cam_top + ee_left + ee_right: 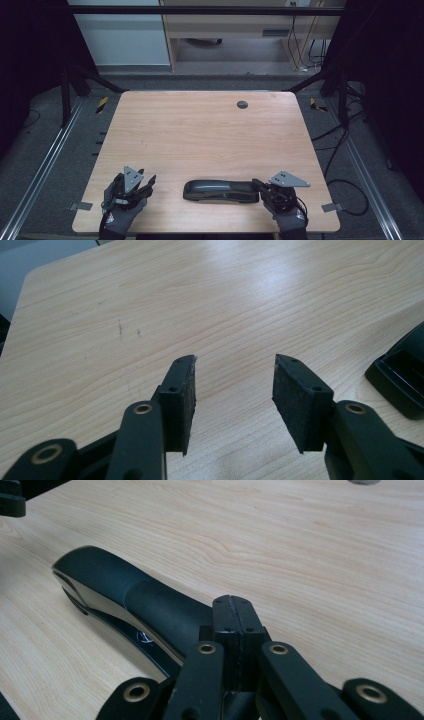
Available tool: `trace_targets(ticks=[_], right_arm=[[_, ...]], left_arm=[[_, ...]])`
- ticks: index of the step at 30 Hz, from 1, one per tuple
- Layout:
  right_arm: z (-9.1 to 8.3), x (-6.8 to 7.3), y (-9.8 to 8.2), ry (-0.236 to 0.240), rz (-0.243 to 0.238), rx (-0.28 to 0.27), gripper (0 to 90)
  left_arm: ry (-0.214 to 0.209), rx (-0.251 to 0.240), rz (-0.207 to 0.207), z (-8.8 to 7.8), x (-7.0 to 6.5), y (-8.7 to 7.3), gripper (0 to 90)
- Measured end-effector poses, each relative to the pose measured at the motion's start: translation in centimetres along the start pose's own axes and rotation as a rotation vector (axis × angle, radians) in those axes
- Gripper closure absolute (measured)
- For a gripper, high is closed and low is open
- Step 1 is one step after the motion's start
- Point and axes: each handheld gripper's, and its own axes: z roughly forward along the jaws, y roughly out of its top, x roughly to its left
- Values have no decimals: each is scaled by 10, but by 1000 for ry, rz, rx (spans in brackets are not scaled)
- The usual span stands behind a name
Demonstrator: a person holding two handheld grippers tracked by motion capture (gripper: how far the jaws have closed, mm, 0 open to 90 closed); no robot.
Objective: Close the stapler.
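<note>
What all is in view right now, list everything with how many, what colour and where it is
stapler: one, black, lying lengthwise near the table's front edge, between the two grippers
table: one, light wood, centre of the high view
grommet: one, dark grey, round, set in the tabletop near its far edge
desk: one, pale wood, on the floor behind the table
left gripper: one, black, jaws apart with nothing between them, over the table left of the stapler
right gripper: one, black, jaws shut together, at the stapler's right end
gloved hands: two, dark grey, at the front edge
</note>
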Motion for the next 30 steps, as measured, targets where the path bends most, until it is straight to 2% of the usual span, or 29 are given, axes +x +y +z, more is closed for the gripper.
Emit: trace_targets(ticks=[1,12,16,19,23,24,25,27,28,30], right_arm=[[0,0,0,2,12,2,900],[0,-1,-4,8,6,-22,900],[0,3,-5,-19,-16,-18,900],[1,2,-5,-17,-24,-26,900],[-7,-2,6,19,-1,-98,819],[-7,-2,6,19,-1,-98,819],[-5,-2,9,-5,-21,-86,784],[-3,-3,10,-9,-16,-82,758],[-3,-5,12,-33,-16,-80,715],[-4,-7,14,-42,-18,-87,692]], left_arm=[[1,-1,-3,0,0,-1,515],[0,-8,-17,1,3,-3,514],[-1,-8,-16,1,3,-3,513],[-3,-6,-18,1,4,-3,512],[-8,-1,-27,3,5,-4,500],[-8,-1,-27,3,5,-4,496],[-10,2,-26,4,5,-4,494],[-11,3,-25,4,5,-4,489],[-12,4,-23,4,5,-4,480],[-15,9,-23,6,6,-4,467]])
